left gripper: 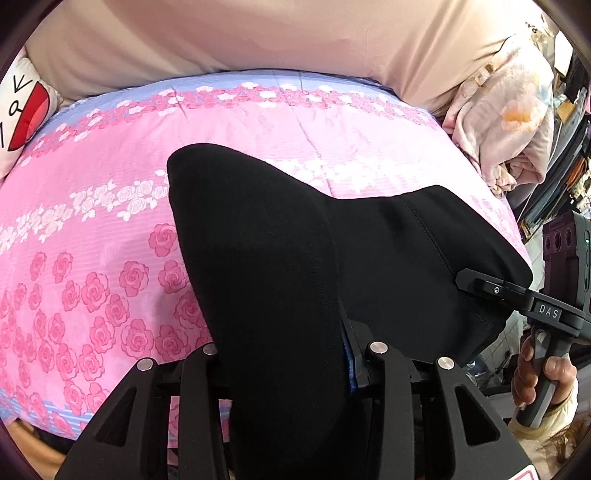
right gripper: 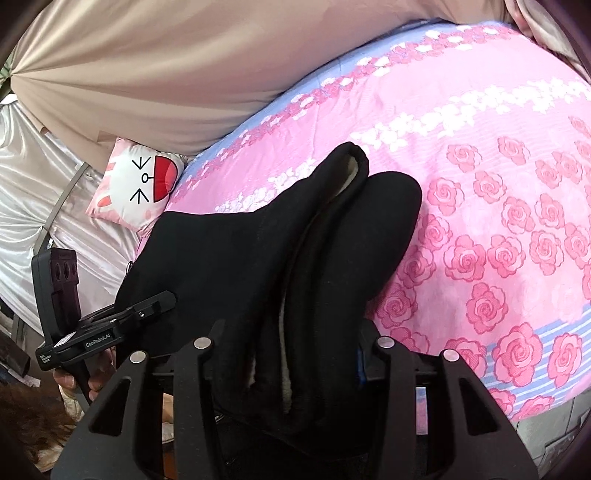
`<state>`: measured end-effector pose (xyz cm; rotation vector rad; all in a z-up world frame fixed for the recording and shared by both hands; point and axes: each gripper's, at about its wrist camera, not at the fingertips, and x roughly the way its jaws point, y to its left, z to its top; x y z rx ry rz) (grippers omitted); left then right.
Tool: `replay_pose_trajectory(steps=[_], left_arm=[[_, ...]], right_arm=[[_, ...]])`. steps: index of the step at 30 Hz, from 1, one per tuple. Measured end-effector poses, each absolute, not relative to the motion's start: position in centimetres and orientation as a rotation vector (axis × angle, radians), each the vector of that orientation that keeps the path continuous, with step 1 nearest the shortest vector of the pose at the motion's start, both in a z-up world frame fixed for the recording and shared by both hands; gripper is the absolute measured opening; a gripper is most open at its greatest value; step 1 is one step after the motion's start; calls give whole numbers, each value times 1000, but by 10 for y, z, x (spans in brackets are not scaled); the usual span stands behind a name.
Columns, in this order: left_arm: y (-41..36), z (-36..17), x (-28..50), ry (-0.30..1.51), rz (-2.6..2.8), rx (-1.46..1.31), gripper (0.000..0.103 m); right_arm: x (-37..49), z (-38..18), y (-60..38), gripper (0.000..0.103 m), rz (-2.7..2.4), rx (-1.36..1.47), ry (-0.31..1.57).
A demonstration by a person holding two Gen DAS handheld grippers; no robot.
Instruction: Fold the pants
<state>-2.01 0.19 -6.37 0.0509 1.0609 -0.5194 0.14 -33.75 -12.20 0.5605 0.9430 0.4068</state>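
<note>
The black pants [left gripper: 280, 236] lie on a pink rose-print bed cover [left gripper: 92, 229], with their near end lifted. My left gripper [left gripper: 288, 354] is shut on the near edge of the pants, which drape over its fingers. My right gripper [right gripper: 295, 350] is shut on another bunch of the same pants [right gripper: 258, 240], whose pale fleece lining shows in the folds. In the left wrist view the right gripper [left gripper: 480, 286] pinches the pants' right edge. In the right wrist view the left gripper [right gripper: 147, 306] pinches their left edge.
A beige curtain [left gripper: 258, 33] hangs behind the bed. A cartoon pillow [right gripper: 140, 184] lies at the bed's far corner, and a pile of pale bedding [left gripper: 509, 118] sits at the right. Clutter stands beyond the bed's right edge.
</note>
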Motion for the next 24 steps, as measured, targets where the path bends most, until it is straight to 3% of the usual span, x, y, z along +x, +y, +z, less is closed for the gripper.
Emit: replay_pose_trajectory(steps=[12,24], left_arm=[[3,-60,-22,1056,-526,47,35],[15,-16,-33,970,-580,34,35]], right_arm=[[-2,-117,-338,43,414,554,942],[-13,-76,-339,43,464,529,868]])
